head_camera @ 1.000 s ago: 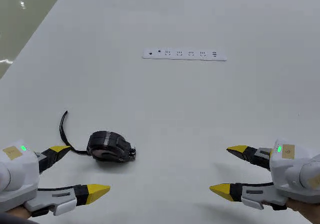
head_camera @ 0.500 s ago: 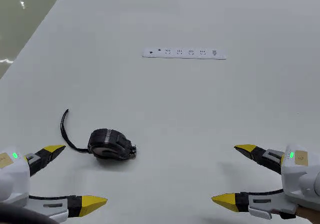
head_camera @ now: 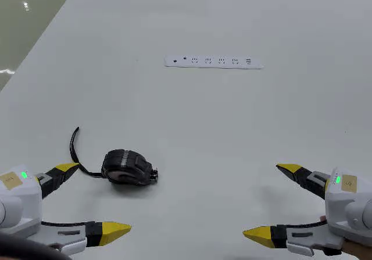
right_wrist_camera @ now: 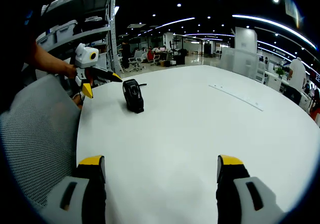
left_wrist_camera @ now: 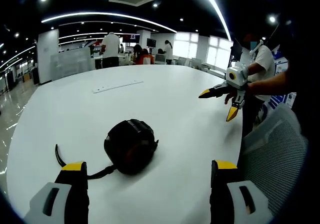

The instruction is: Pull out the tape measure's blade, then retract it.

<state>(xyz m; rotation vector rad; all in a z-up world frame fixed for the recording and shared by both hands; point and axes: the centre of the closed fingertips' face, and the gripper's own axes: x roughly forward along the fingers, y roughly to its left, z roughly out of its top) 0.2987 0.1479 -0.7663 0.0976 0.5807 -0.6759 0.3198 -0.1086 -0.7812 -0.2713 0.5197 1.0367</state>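
Black round-cased tape measure (head_camera: 128,168): on the white bench (head_camera: 244,114), toward its front-left part.
Thin black wrist strap (head_camera: 74,146): runs from the tape measure toward the bench's left edge.
Flat white power strip (head_camera: 213,62): behind the tape measure, mid-bench, well apart.
Left gripper (head_camera: 100,198): just in front of the tape measure, not touching it.
Right gripper (head_camera: 264,200): front right, well apart.

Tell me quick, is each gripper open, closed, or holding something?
Left gripper: open, holding nothing, jaws facing the tape measure.
Right gripper: open, holding nothing.
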